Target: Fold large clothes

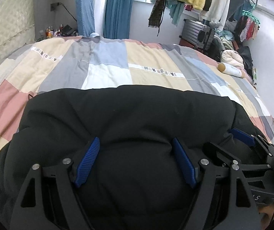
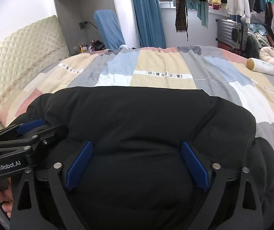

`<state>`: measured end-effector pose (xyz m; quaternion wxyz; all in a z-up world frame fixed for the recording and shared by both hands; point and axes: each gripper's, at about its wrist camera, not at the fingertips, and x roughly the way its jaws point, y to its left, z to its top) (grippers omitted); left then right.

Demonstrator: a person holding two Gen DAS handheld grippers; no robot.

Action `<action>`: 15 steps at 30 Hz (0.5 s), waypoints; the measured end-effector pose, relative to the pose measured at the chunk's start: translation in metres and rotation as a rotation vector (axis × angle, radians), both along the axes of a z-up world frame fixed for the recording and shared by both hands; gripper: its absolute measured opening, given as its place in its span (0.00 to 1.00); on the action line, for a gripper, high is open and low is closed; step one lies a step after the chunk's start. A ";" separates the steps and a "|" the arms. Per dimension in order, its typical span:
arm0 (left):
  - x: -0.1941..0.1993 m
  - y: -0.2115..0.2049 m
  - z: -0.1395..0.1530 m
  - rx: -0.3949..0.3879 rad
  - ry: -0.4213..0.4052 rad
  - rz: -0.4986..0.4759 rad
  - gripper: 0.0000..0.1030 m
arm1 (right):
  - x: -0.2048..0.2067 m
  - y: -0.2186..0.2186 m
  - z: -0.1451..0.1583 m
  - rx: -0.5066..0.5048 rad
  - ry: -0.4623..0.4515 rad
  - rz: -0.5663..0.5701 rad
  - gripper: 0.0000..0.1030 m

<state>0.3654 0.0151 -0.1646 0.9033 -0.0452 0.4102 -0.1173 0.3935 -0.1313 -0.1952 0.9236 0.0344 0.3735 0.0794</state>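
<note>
Both released: left hand-held gripper (image 1: 136, 160) and right hand-held gripper (image 2: 137, 164) side by side on black puffy jacket (image 1: 125, 118), probably folded; patchwork bed (image 1: 156, 71) open beyond its far edge.

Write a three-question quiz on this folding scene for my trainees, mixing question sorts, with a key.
1. True or false: the left gripper is open, its fingers on the black coat.
2. What lies on the patchwork quilt near its far right edge? A) bolster pillow B) shoe C) book
3. Fill in: the right gripper sits beside the left one, and its jaws are ____.

Key: 1 true; 2 A, the bolster pillow; 3 open.
</note>
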 end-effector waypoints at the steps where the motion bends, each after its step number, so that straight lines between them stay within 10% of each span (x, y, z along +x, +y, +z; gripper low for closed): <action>1: 0.001 0.001 -0.001 0.003 0.002 0.000 0.76 | 0.001 0.001 -0.001 -0.001 -0.003 0.000 0.92; 15: -0.001 0.017 -0.004 0.018 0.007 0.000 0.77 | 0.009 -0.001 -0.006 -0.015 -0.025 -0.048 0.94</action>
